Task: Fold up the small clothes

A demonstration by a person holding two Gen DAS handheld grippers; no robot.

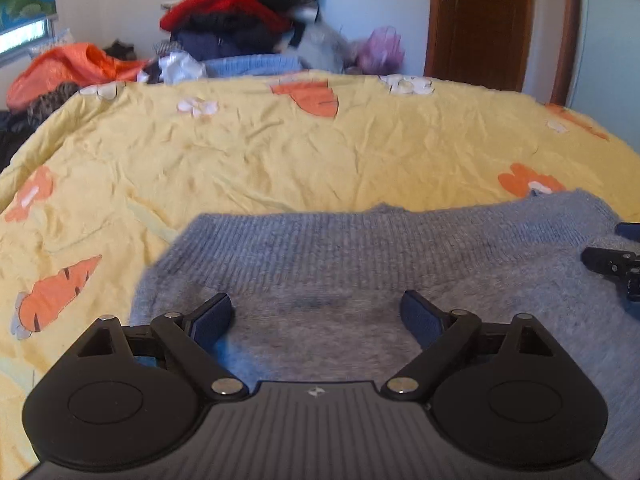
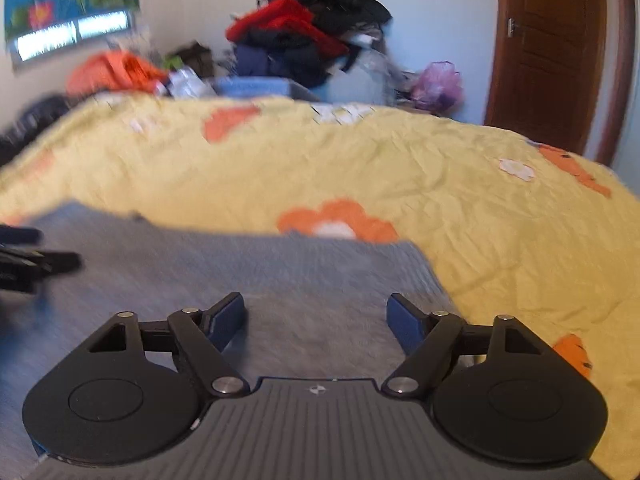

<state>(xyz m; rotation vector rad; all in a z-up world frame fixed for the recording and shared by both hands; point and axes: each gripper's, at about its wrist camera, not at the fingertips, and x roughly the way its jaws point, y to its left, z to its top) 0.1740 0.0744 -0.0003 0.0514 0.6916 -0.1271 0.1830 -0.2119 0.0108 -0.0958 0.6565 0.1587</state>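
Yellow bedspread (image 1: 320,152) bears a grey sweater (image 1: 320,264), near edge hidden beneath 2 wide-open, empty jaws.

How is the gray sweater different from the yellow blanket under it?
The gray sweater is plain ribbed knit; the yellow blanket is crinkled cloth printed with orange carrots and white flowers. The sweater covers only a small patch of the blanket, which spreads across the whole bed. Both lie flat.

one grey sweater (image 1: 360,264) at 6 o'clock; two grippers, left (image 1: 316,314), right (image 2: 316,316); one clothes pile (image 1: 240,16) at 12; one door (image 1: 480,20) at 1.
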